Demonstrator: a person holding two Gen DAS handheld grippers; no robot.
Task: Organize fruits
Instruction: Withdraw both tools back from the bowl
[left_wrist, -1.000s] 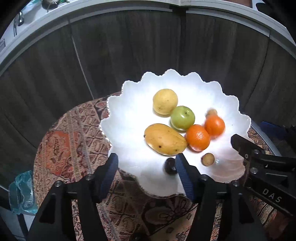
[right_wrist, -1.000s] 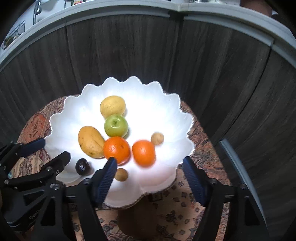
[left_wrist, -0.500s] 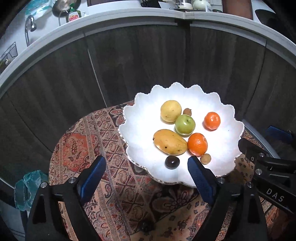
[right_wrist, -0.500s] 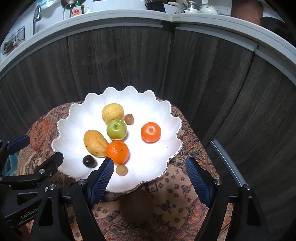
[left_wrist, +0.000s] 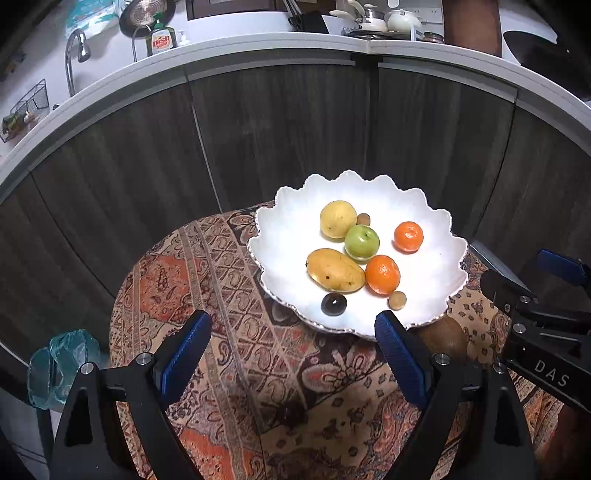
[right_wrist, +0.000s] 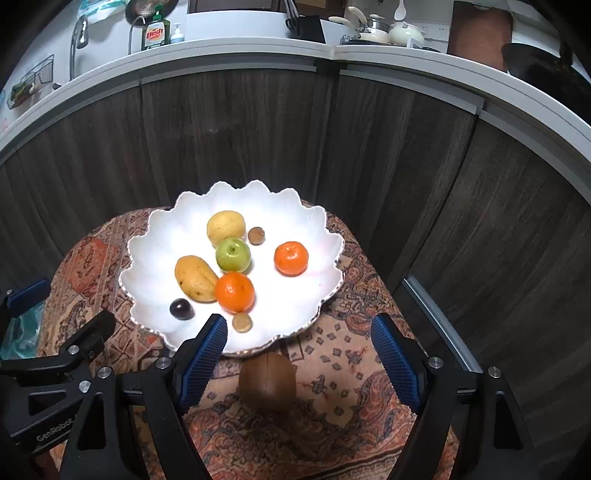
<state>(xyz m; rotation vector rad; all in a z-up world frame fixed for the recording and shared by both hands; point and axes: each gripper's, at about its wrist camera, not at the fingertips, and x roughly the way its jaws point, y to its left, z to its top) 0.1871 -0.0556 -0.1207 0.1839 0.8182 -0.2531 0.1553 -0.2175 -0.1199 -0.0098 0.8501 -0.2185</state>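
We see two hand-held grippers, same build. Left hand-held gripper (left_wrist: 291, 354): matte black angular arms, silver round screw heads at the pivots, blue ribbed pads (left_wrist: 400, 360) on the finger insides. Right hand-held gripper (right_wrist: 297, 356): identical black frame, blue pads (right_wrist: 201, 356). White lettering: "DAS" on the right one's side, "GenRobot" on the left's.

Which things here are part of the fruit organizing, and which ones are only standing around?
Job: white bowl, mango, green apple, two oranges, dark plum.
Around: dish soap bottle, faucet, patterned cloth.
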